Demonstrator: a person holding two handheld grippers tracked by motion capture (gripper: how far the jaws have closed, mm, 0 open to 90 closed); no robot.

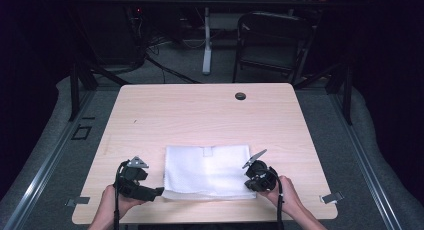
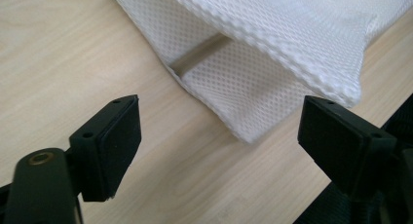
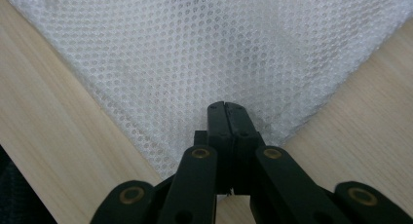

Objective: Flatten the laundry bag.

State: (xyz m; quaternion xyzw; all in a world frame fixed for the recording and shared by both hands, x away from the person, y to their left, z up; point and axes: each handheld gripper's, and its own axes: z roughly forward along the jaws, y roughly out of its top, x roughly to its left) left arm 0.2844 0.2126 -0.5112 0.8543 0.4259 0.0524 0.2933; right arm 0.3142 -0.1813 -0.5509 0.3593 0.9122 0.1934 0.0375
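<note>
A white, dimpled mesh cloth (image 1: pixel 207 171), folded into a flat rectangle of several layers, lies on the near half of the pale wooden table (image 1: pixel 200 115), close to the front edge and roughly midway between the two hands. In the left gripper view its near left corner (image 2: pixel 253 131) rests flat on the wood, the stacked layers showing as ridged edges, with a short gap between two folds through which the tabletop shows.

The left gripper (image 1: pixel 159 191) sits just beside that corner, its black jaws standing wide apart with bare padded faces; the corner of the cloth lies between and beyond them, touched by neither pad. The person's left hand (image 1: pixel 112 205) holds this tool low over the table.

The right gripper (image 1: pixel 248 182) is at the cloth's near right corner. Its jaws are pressed together over the fabric there, and in the right gripper view the mesh (image 3: pixel 204 53) spreads away from the closed tips; whether a layer is pinched between them cannot be told. The right hand (image 1: pixel 287 195) grips it from behind.

A small dark round grommet (image 1: pixel 240 96) sits in the table's far side.
</note>
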